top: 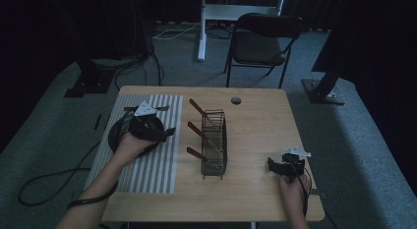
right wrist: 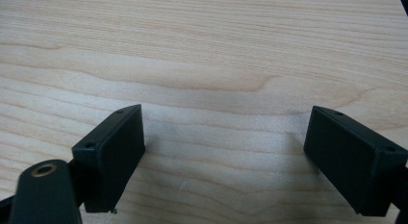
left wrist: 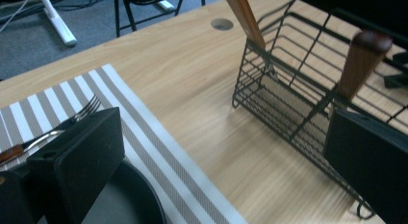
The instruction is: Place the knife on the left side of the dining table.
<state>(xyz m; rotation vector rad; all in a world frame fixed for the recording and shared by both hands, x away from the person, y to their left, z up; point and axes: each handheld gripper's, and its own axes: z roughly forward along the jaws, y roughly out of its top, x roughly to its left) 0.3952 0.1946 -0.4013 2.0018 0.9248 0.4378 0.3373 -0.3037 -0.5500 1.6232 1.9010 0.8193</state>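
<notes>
A black wire basket [top: 215, 143] stands mid-table and holds three wooden-handled utensils [top: 195, 129] that lean out to the left. My left gripper [top: 164, 128] hovers open over a black plate [top: 115, 133] on a striped placemat [top: 152, 165], its jaws pointing toward the basket. In the left gripper view the basket [left wrist: 288, 89] and a wooden handle [left wrist: 363, 60] lie ahead of the wide-apart jaws, the plate [left wrist: 130, 200] is below, and a fork [left wrist: 62, 123] lies on the placemat [left wrist: 144, 137]. My right gripper [top: 273, 166] rests open near the table's front right. Bare wood lies between the right gripper [right wrist: 226, 156] jaws.
The wooden table [top: 255, 121] has a round cable hole [top: 236, 100] near its far edge. A black chair [top: 263, 40] and a white stand leg [top: 201, 27] sit beyond the table. Cables trail on the floor at left.
</notes>
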